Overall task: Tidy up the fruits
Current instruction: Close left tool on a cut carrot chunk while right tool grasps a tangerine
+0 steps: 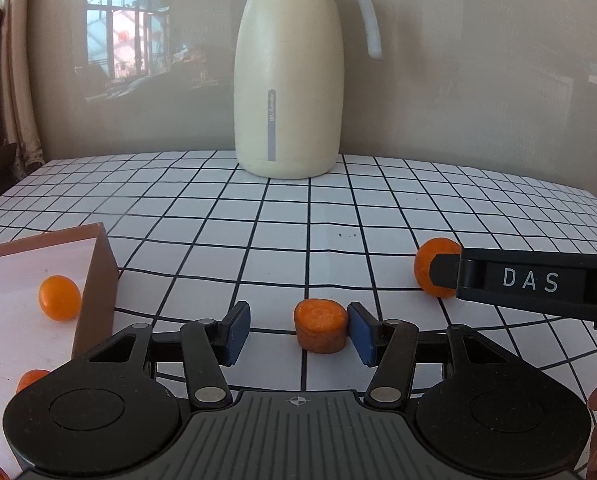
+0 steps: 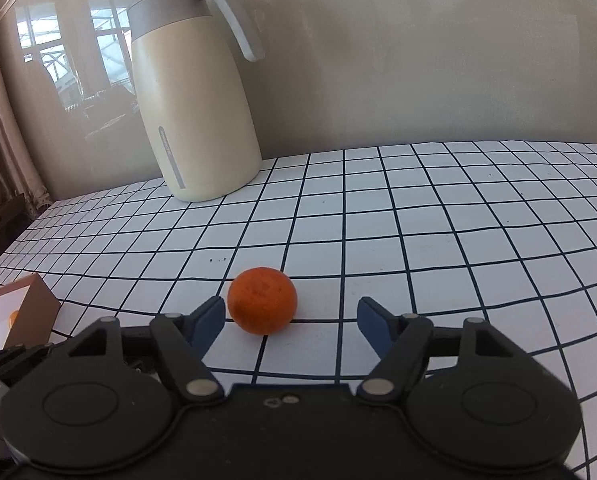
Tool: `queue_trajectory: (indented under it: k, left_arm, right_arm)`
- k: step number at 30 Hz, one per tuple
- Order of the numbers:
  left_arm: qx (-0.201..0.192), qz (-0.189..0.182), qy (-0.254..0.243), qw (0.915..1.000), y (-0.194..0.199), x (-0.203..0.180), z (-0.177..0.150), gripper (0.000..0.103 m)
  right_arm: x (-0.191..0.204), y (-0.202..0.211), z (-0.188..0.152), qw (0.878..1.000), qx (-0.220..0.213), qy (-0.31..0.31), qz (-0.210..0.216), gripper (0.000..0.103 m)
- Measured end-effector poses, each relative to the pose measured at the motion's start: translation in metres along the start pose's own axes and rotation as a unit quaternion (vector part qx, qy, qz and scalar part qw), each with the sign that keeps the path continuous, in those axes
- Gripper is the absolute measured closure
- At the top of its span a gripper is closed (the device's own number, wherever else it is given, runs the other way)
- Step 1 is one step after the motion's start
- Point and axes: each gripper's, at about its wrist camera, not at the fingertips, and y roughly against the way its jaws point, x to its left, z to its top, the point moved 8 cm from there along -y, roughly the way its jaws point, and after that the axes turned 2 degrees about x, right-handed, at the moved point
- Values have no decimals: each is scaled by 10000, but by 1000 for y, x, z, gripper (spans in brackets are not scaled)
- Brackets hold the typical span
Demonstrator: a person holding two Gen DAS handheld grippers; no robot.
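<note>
The carrot chunk (image 1: 321, 330) stands on end on the checked tablecloth (image 1: 258, 232), between your left gripper (image 1: 298, 330) pads — the right pad touches it, the left stands clear, so the tongs are spread. Your right gripper (image 2: 291, 322) is spread too, a round orange fruit (image 2: 262, 305) sitting near its left pad, untouched. Left of both, a small orange (image 1: 59, 297) lies in the brown box (image 1: 98, 280). A cream jug (image 1: 288, 80) stands at the back.

A flat-topped orange chunk (image 1: 321, 330) stands upright at lower centre of the left view. A round orange (image 2: 262, 305) sits at lower centre of the right view. At far left, a small orange (image 1: 59, 297) lies in the brown box (image 1: 98, 280).
</note>
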Motion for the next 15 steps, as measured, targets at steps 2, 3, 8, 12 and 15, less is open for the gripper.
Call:
queue_trajectory:
  k: [2,3,8,12,15]
  left_arm:
    - [5,46,58,10000,-2,6,2,48]
    - [10,52,83,10000,-3,8,2,48]
    - [32,36,71,10000,-4,9,2,49]
    - [57,-21,31,10000,-4,7,1,54]
    - [36,-56,-54,10000,-3,3,1,64]
  right_arm:
    - [2,-4,1,10000,37,10,19,37]
    - [3,-7,2,10000,47,15,18,37]
    - [7,-18,3,9999,114,32,51,53]
    - [9,-22,0,9998,169,97,57,61]
    - [13,-21,-1,9997,176,100,140,69]
